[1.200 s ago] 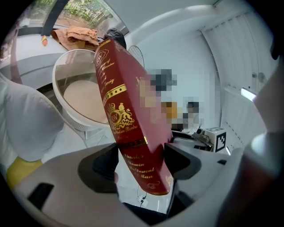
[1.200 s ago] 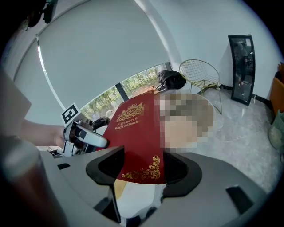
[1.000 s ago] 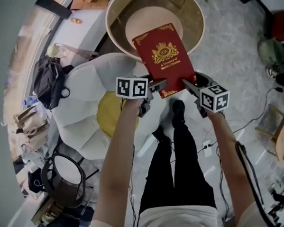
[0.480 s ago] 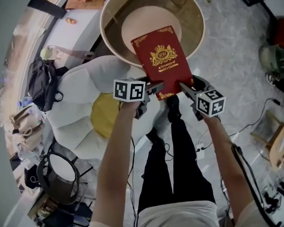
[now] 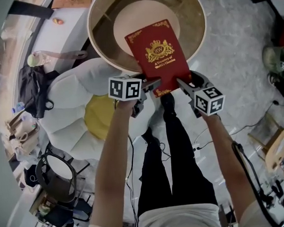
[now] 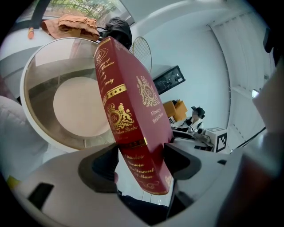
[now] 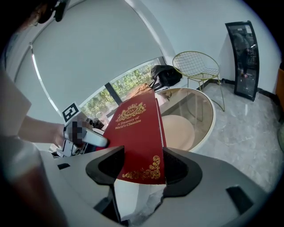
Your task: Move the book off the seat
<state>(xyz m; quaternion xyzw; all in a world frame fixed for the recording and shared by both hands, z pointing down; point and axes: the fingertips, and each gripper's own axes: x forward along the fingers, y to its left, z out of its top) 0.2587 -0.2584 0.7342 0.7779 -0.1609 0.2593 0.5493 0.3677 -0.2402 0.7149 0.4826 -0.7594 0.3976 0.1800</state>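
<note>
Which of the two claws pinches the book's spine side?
The left gripper: it clamps the red book at the gold-lettered spine; the right gripper grips the opposite corner.

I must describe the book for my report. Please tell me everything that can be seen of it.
The book is a closed hardcover, dark red, with a gold crest, gold title lettering and gold corner ornaments on the front, and gold bands on the spine. It looks stiff and clean. It is held in the air, tilted, above the near rim of the round table. The left gripper clamps its lower spine end, the right gripper its other lower corner.
</note>
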